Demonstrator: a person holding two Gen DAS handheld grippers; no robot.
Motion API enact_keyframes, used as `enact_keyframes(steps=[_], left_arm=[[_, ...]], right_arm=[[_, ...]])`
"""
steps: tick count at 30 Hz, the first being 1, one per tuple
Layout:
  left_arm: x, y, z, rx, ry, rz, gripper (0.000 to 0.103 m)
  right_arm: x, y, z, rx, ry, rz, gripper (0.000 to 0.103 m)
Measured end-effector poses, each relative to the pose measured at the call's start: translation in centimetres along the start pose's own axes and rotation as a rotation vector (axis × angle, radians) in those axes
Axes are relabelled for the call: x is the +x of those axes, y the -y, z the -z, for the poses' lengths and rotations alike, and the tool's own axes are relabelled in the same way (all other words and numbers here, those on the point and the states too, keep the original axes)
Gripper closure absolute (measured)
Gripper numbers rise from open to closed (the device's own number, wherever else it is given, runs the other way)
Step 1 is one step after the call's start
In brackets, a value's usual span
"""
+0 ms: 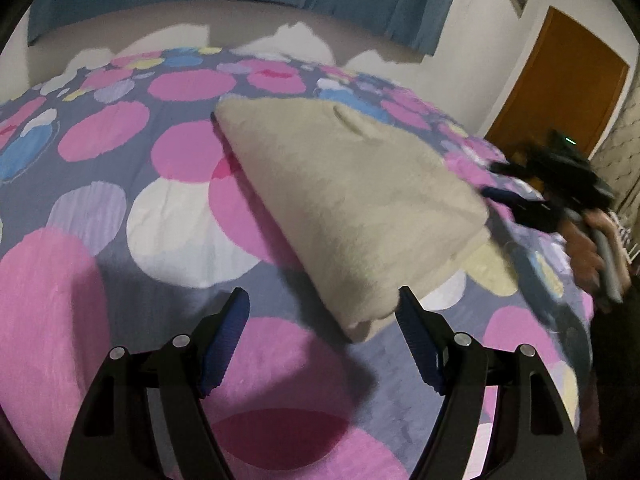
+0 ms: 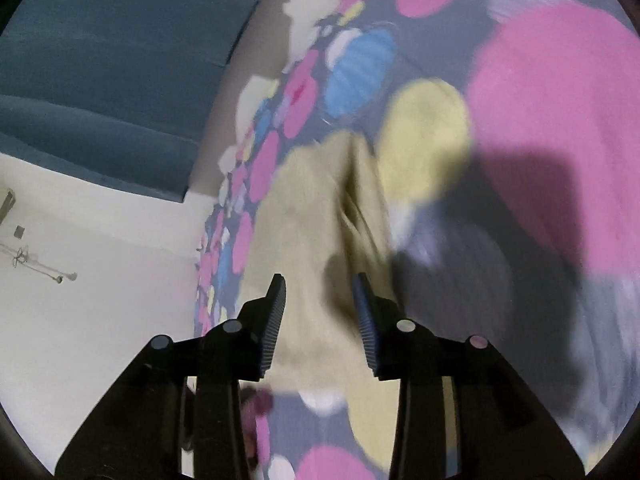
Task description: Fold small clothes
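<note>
Left gripper (image 1: 322, 304), jaws apart, is hovering just before the folded cream garment (image 1: 352, 200) lying near the bedspread's (image 1: 180, 208) right edge; right gripper (image 2: 320, 292), jaws apart, is hanging over its fold.

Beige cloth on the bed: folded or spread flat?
Folded. The beige cloth lies as a compact rectangle on the bedspread, with doubled layers visible at its near corner. Neither gripper holds it.

both hand-held grippers empty, jaws apart: left (image 1: 322, 300) spread wide, right (image 2: 319, 286) narrower

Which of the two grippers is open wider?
The left gripper: its fingers stand far apart beside the cream cloth. The right gripper's gap is narrower.
</note>
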State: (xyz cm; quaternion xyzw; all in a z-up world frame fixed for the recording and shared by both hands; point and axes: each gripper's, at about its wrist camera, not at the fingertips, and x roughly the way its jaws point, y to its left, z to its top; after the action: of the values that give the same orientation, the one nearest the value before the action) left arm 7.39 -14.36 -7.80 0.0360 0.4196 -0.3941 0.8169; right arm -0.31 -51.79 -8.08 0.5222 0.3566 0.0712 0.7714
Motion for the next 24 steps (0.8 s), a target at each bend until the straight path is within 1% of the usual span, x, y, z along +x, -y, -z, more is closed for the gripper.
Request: enact_keyframes(steps=[2, 5, 7, 10, 11, 17, 18, 19, 20, 24], left_arm=[[0.3, -0.1, 0.1, -0.009, -0.022, -0.012, 0.029], [0.3, -0.3, 0.4, -0.022, -0.026, -0.027, 0.029], [0.4, -0.6, 0.5, -0.037, -0.034, -0.038, 0.029], [0.5, -1.0, 0.5, -0.053, -0.04, -0.027, 0.029], [0.5, -1.0, 0.5, -0.056, -0.04, -0.024, 0.029], [0.6, -1.0, 0.5, -0.061, -0.045, -0.021, 0.029], [0.6, -1.0, 0.5, -0.063, -0.045, -0.023, 0.029], [0.6, -1.0, 0.4, -0.064, -0.045, -0.026, 0.029], [0.6, -1.1, 0.4, -0.065, -0.046, -0.031, 0.029], [0.7, -1.1, 0.4, -0.056, -0.053, -0.044, 0.029]], right_arm=[[-0.5, 0.8, 1.6, 0.024, -0.008, -0.022, 0.067], [0.2, 1.3, 2.8, 0.05, -0.043, -0.07, 0.067], [0.8, 1.3, 3.0, 0.053, -0.045, -0.054, 0.067], [2.3, 1.5, 3.0, 0.08, -0.058, -0.028, 0.066], [2.6, 1.6, 3.1, 0.088, -0.053, -0.029, 0.066], [2.9, 1.9, 3.0, 0.118, 0.006, -0.105, 0.066], [2.9, 1.6, 3.1, 0.109, 0.01, -0.1, 0.071], [2.8, 1.3, 3.2, 0.09, 0.013, -0.084, 0.08], [2.7, 1.1, 3.2, 0.074, 0.013, -0.074, 0.097], [1.3, -0.4, 4.4, 0.007, 0.057, -0.029, 0.098]])
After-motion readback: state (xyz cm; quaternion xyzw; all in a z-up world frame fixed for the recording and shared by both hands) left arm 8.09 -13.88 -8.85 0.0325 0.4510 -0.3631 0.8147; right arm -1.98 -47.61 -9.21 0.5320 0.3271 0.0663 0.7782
